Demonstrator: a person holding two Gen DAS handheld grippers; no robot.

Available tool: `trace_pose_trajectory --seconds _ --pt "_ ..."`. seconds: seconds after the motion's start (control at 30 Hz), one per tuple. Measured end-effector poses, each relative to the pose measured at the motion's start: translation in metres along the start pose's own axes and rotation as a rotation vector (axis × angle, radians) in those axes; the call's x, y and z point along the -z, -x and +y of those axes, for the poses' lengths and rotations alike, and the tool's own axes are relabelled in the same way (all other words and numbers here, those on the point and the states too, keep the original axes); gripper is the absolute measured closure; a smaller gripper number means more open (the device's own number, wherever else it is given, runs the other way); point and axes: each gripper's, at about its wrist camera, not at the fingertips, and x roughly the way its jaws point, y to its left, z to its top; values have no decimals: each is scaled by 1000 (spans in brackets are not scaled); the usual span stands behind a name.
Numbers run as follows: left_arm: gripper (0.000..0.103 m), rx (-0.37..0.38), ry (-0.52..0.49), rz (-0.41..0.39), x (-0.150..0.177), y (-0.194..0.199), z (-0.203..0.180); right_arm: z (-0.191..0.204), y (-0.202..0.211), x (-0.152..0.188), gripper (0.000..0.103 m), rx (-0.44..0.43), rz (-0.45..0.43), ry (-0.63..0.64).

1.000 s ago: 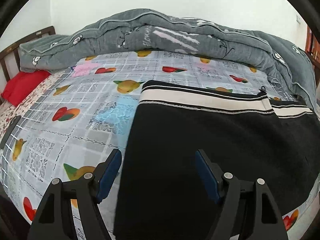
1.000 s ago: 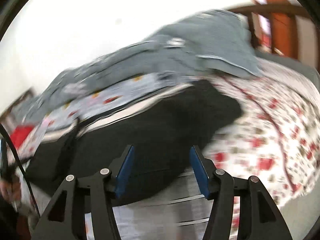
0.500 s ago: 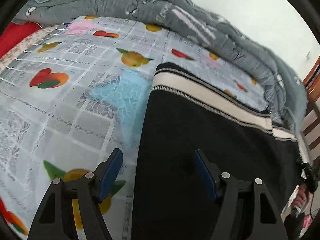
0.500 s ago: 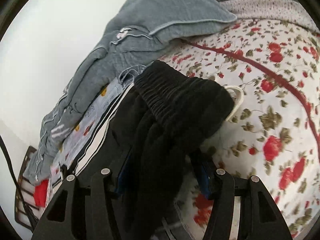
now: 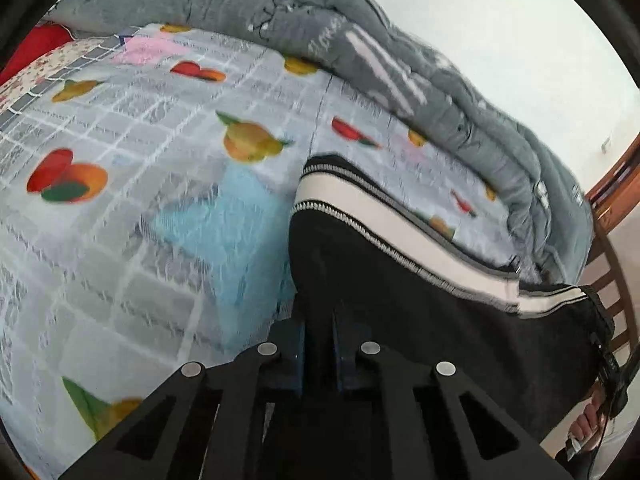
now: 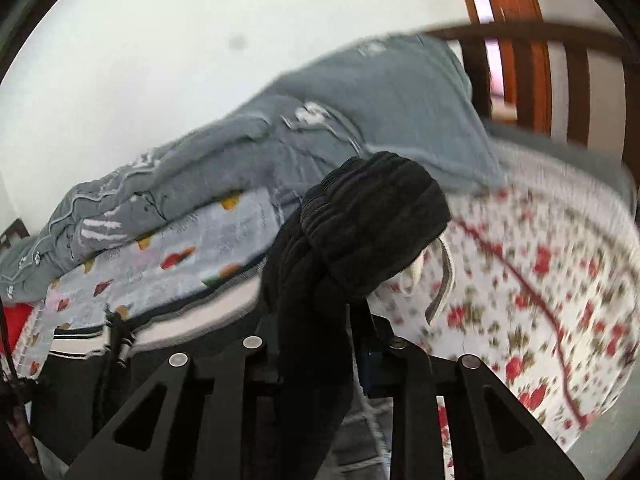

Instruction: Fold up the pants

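Black pants (image 5: pixel 400 300) with a white side stripe (image 5: pixel 380 224) lie stretched across the bed in the left wrist view. My left gripper (image 5: pixel 319 320) is shut on the near corner of their black cloth. In the right wrist view the ribbed black waistband (image 6: pixel 372 216) stands bunched up above the bed, with a pale drawstring (image 6: pixel 444 276) hanging from it. My right gripper (image 6: pixel 320 344) has this bunched cloth between its fingers, and its jaws are closing, pressing on it.
A grey quilt (image 5: pixel 360 48) is heaped along the wall side of the bed. The fruit-print sheet (image 5: pixel 140 160) spreads to the left, with a red pillow (image 5: pixel 36 48) beyond. A floral sheet (image 6: pixel 540 280) and wooden bed rails (image 6: pixel 520 60) lie right. A hand (image 5: pixel 584 428) shows at lower right.
The left gripper closed on the pants' near corner after hovering open over it. The right gripper closed on the waistband and lifted it, so the bunched cloth now stands higher off the bed.
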Motion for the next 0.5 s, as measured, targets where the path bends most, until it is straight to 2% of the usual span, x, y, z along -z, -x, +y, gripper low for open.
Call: trace_pose_trajectory --seconds 0.13,0.23,0.33,0.4,0.5 --pt "93 45 37 -36 -25 15 9 49 24 -29 81 -19 -73 81" --pt "93 17 7 -84 -39 34 18 81 38 -40 82 -75 -108 111" --pt "93 -35 -13 -117 -49 54 39 103 38 -32 82 -125 -122 114" --pt "93 -76 -30 -124 -52 60 55 112 27 -20 82 -123 -93 114" --pt "92 -141 -46 -108 -48 57 85 110 -11 12 81 -94 18 97"
